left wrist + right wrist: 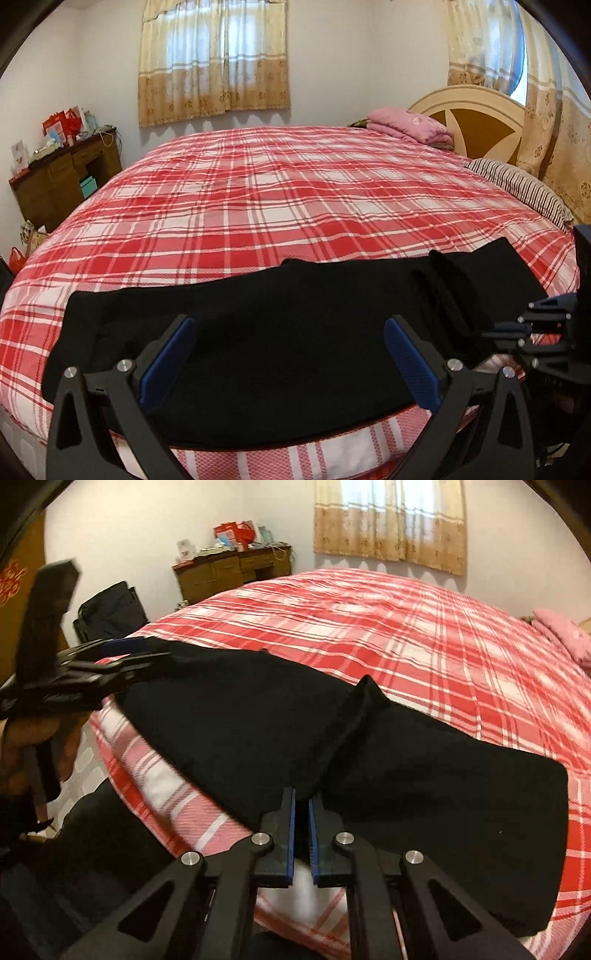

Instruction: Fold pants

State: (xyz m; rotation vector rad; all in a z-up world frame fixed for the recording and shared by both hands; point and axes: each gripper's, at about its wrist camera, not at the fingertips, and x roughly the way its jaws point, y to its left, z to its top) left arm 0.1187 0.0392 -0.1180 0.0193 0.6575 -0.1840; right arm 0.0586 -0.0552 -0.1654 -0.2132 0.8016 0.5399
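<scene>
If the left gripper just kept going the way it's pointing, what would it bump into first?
Most likely the black pants lying on the plaid bed: the open left gripper points down at them, though depth is unclear.

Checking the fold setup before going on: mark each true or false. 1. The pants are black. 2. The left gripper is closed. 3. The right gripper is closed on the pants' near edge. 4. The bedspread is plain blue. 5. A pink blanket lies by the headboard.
1. True: pants.
2. False: left gripper is open above the pants.
3. True: right gripper.
4. False: bedspread is red-and-white plaid.
5. True: pink blanket, headboard.
</scene>
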